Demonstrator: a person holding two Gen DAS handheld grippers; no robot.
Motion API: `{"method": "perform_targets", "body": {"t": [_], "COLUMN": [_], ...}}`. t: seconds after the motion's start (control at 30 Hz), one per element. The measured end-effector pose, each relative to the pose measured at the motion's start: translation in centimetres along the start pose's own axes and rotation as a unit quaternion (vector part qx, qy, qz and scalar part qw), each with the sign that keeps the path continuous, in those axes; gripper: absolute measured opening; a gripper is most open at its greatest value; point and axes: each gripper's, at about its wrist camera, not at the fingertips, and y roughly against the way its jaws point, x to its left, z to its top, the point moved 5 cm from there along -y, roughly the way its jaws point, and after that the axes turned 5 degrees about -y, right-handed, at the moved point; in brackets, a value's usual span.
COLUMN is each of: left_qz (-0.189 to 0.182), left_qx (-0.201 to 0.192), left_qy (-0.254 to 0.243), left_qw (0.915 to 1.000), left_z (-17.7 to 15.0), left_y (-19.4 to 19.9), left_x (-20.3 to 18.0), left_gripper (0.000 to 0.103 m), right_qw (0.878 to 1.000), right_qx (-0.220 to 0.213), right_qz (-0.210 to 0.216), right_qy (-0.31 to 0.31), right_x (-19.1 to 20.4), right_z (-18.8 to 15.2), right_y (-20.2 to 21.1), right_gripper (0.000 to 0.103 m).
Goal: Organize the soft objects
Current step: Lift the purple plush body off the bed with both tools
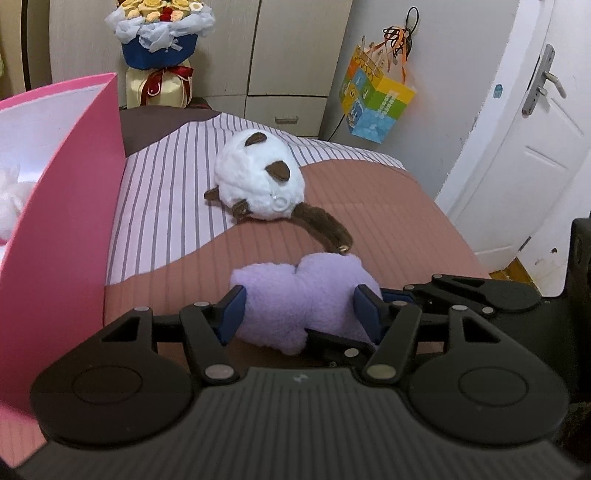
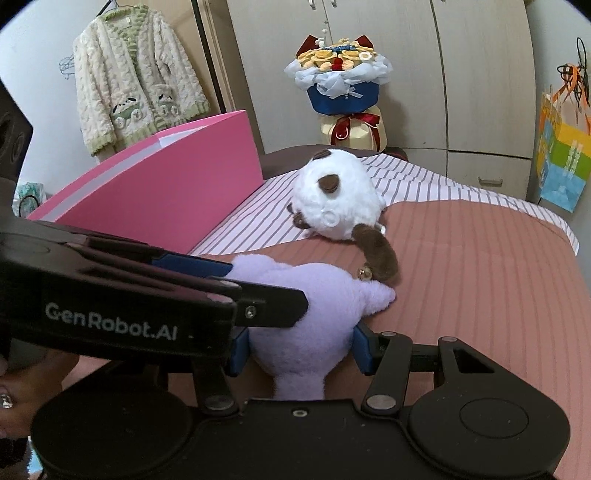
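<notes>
A lilac plush toy [image 1: 295, 291] [image 2: 314, 314] lies on the bed's brown striped cover, and both grippers grip it. My left gripper [image 1: 301, 306] has its blue pads pressed into the toy's two sides. My right gripper [image 2: 301, 347] squeezes the toy's lower part the same way. In the right wrist view the left gripper [image 2: 264, 288] reaches in from the left. A white plush [image 1: 258, 181] [image 2: 336, 195] with brown ears and a brown tail lies just beyond, its tail touching the lilac toy. An open pink box [image 1: 66, 221] [image 2: 166, 192] stands on the left with something white and fluffy [image 1: 11, 199] inside.
A flower bouquet [image 1: 162, 33] [image 2: 340, 81] stands by the wardrobe behind the bed. A colourful paper bag [image 1: 373, 99] [image 2: 561, 158] hangs on the right wall near a white door [image 1: 517, 147]. A cream cardigan [image 2: 136, 81] hangs at back left. The bed ends at the right.
</notes>
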Motion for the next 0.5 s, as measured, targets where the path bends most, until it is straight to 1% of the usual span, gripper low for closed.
{"method": "perform_targets", "body": {"t": [0.2, 0.5], "left_qz": [-0.016, -0.028], "left_qx": [0.017, 0.038], "left_qy": [0.007, 0.013], "left_qw": [0.9997, 0.9988], "left_z": [-0.7, -1.9], "left_y": [1.7, 4.3], "left_x": [-0.2, -0.6], "left_gripper": [0.063, 0.063], "right_qw": [1.000, 0.999], "right_qx": [0.007, 0.036], "right_qz": [0.013, 0.029], "right_qy": [0.000, -0.002], "right_x": [0.8, 2.3], "right_z": [-0.7, -1.5], "right_y": [1.2, 3.3], "right_gripper": [0.059, 0.059]}}
